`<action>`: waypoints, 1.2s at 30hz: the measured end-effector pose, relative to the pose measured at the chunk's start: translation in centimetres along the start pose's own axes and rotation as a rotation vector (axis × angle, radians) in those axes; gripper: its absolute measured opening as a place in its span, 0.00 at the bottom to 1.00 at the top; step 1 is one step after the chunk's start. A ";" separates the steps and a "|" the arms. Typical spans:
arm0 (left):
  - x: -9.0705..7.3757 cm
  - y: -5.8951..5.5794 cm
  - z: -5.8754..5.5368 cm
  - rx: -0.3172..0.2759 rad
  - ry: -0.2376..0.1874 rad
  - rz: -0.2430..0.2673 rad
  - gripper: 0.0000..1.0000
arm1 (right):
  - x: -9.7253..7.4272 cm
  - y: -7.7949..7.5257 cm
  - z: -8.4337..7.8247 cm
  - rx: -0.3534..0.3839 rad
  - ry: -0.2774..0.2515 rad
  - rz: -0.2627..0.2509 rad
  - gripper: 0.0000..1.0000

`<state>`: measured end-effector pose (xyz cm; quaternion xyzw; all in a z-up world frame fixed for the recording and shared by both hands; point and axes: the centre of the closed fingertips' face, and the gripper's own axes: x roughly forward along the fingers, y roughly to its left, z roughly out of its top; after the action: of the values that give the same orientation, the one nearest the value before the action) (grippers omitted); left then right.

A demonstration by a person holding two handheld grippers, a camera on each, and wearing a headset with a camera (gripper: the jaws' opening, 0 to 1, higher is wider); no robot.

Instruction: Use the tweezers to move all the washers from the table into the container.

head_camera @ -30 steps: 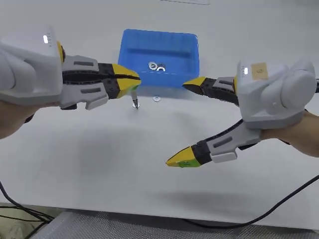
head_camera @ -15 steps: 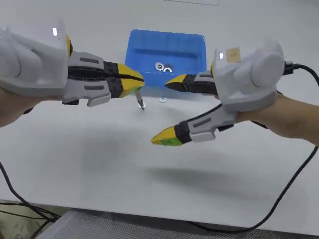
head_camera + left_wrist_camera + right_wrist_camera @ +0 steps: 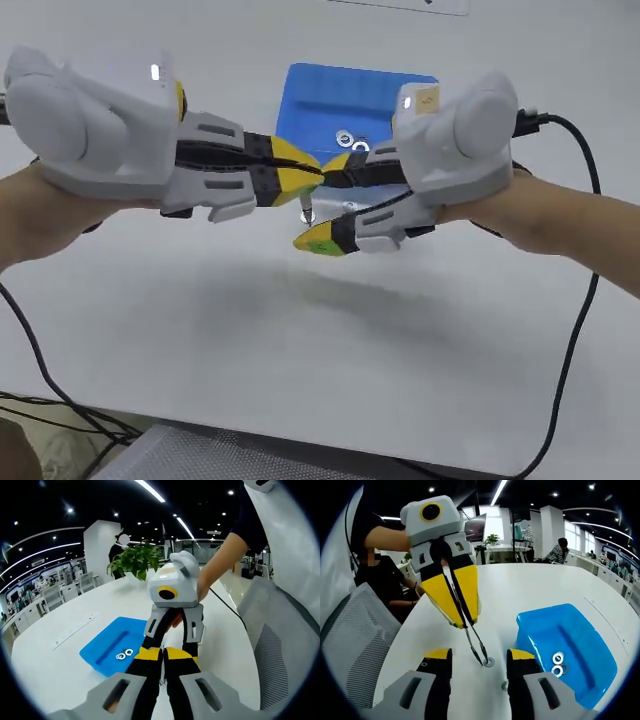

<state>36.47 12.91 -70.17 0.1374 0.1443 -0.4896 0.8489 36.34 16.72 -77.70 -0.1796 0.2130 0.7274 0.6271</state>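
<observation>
Noting the setup for the next pick. Left tool (image 3: 466, 622) has its jaws clamped on the upper part of the tweezers (image 3: 474, 640). The tweezers hang down from it so that the tips meet the bench (image 3: 520, 585) at a loose washer (image 3: 489, 662). We cannot tell whether the tips straddle its rim or only touch it.

Right tool (image 3: 479, 655) has its jaws well apart and holds nothing. The jaws stand one on either side of the tweezer legs. Our reading is that one tool carries and aims the tweezers, while the other is placed to press the legs together, because the carrying jaws sit too high to close the tips.

A second small ring (image 3: 504, 684) lies just beside the washer, nearer the right tool. It is too small for us to be sure it is a washer.

Blue container (image 3: 540, 630) sits near, with two washers (image 3: 558, 658) on its floor. We judge the task partly done, with at least one washer on the bench yet to move.
</observation>
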 end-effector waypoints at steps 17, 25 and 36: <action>-0.3 0.5 -0.8 -0.009 0.009 -0.002 0.05 | 0.3 0.6 0.4 -0.081 0.000 0.041 0.13; -0.3 0.4 -1.0 -0.005 0.015 -0.007 0.05 | 0.4 0.7 0.3 -0.141 0.032 0.039 0.12; 0.0 0.2 -1.1 -0.006 0.021 -0.007 0.05 | 0.4 0.8 0.4 -0.175 0.032 0.038 0.10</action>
<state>36.50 13.45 -71.15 0.1393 0.1550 -0.4909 0.8460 35.50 17.17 -77.46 -0.2411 0.1619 0.7519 0.5918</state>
